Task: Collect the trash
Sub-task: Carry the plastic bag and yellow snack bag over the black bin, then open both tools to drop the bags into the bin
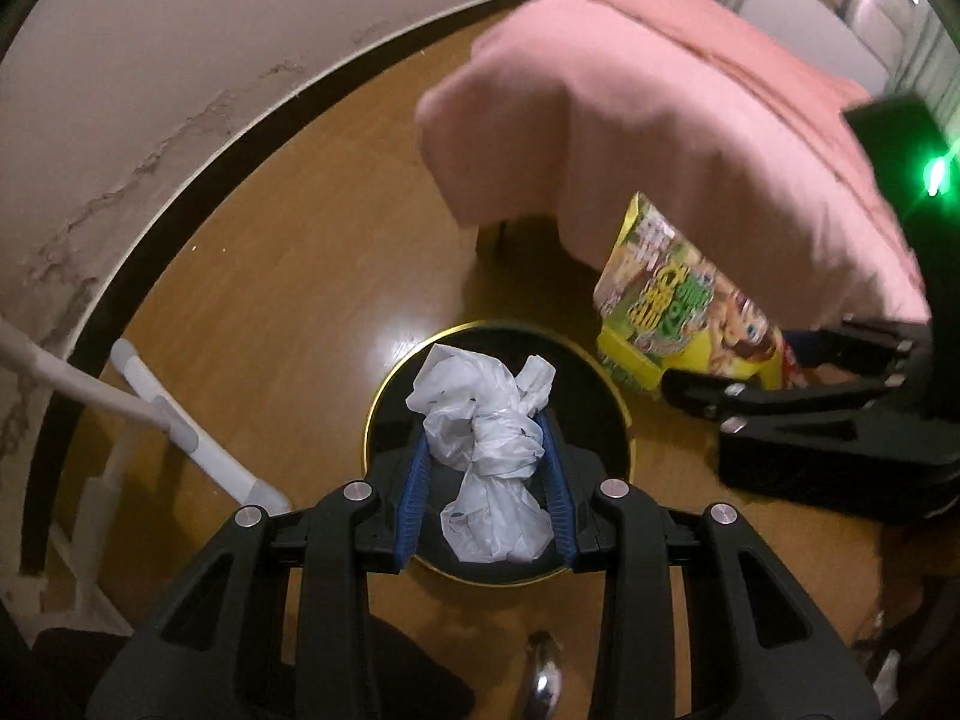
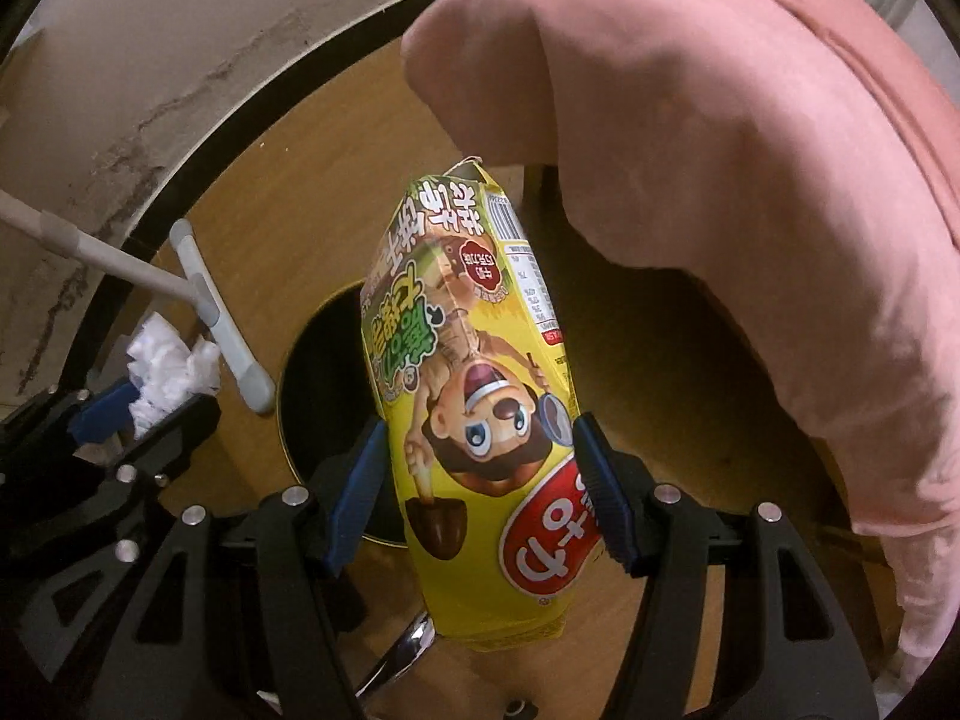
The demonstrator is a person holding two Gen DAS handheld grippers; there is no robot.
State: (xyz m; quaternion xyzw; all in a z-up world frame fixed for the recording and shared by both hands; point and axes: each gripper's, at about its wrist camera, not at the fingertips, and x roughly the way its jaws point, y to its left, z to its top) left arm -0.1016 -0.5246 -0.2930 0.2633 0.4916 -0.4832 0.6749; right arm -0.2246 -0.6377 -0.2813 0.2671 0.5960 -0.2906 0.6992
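A crumpled white plastic bag (image 1: 495, 450) is pinched between the blue ribbed pads (image 1: 414, 504) of the left claw (image 1: 487, 468). The thin, glossy film is knotted and wrinkled into an irregular wad whose long axis runs along the fingers, with its loose tufted end pointing away from the camera. It is held directly above the round black trash bin (image 1: 606, 414), whose rim is edged in a gold-coloured band and whose interior reads as dark; the bin stands on a smooth, shiny wooden floor (image 1: 288, 276).

In the right wrist view, a yellow snack bag (image 2: 474, 396) is gripped across its width by the right claw (image 2: 480, 480), the blue pads (image 2: 354, 492) pressing in on both sides. The bag is a puffy, glossy foil pouch printed with a cartoon boy and a red oval logo, seen upside down. Its long axis extends forward from the fingers, with the crimped end farthest away. It is held over the near edge of the bin (image 2: 312, 372), partly covering the opening.

A soft pink blanket (image 1: 660, 120) with a matte, fleecy surface hangs in rounded folds over the right side. A white and grey mop (image 1: 192, 432) lies on the floor to the left, near the dark skirting of a cracked, peeling wall (image 1: 120, 120).
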